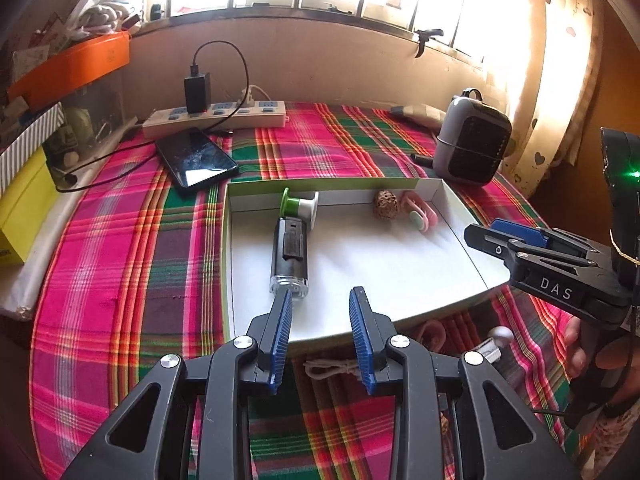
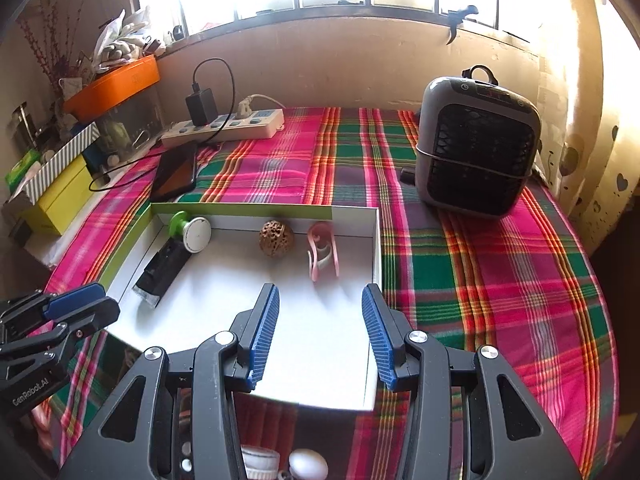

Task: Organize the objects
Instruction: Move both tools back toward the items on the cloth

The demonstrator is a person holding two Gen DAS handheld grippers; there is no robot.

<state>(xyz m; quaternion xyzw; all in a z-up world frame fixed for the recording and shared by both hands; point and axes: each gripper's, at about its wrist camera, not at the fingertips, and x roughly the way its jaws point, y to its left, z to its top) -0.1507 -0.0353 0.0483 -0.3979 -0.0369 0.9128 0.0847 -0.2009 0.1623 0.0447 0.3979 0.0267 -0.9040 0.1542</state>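
A shallow white box (image 1: 400, 272) (image 2: 224, 292) with a green rim lies on the plaid cloth. In it are a black and silver cylinder (image 1: 289, 254) (image 2: 162, 270), a green and white spool (image 1: 300, 206) (image 2: 190, 230), a brown walnut (image 1: 385, 204) (image 2: 276, 238) and a pink clip (image 1: 420, 214) (image 2: 322, 254). My left gripper (image 1: 320, 312) is open and empty, its tips just short of the cylinder's near end. My right gripper (image 2: 320, 308) is open and empty over the box's near right part; it also shows in the left wrist view (image 1: 504, 236).
A phone (image 1: 196, 158) (image 2: 176, 172), a power strip (image 1: 216, 118) (image 2: 224, 126) with a charger and a grey fan heater (image 1: 472, 142) (image 2: 476, 144) stand behind the box. Yellow and orange boxes (image 1: 24, 208) crowd the left. Small items, a string (image 1: 332, 370) and a white egg shape (image 2: 308, 464), lie before the box.
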